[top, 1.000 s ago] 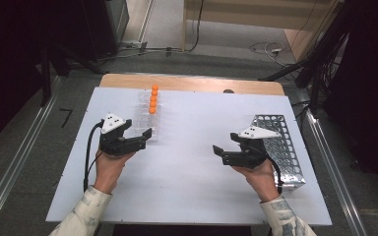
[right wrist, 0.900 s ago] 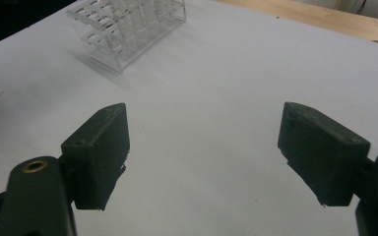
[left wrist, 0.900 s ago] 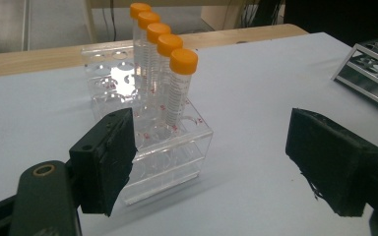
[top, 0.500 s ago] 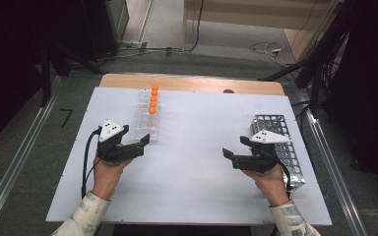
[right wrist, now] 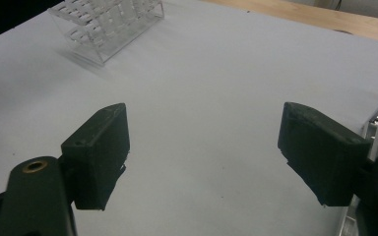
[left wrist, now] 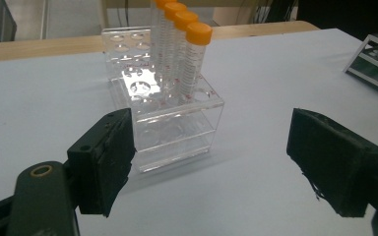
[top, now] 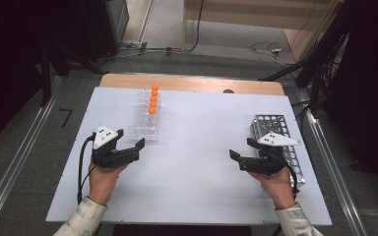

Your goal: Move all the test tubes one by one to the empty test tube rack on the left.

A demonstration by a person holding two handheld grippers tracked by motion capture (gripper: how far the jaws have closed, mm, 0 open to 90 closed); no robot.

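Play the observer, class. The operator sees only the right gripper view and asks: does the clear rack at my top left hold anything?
Observer: Yes. A row of clear tubes with orange caps stands upright at the far end of the clear plastic rack.
Operator: Where are the left tongs?
Observer: The left tongs are open on the near side of that rack. They face it without touching it.
Operator: What is the metal at my right edge?
Observer: It is a silver metal grid rack lying along the right side of the white table. The open right tongs are just left of it.
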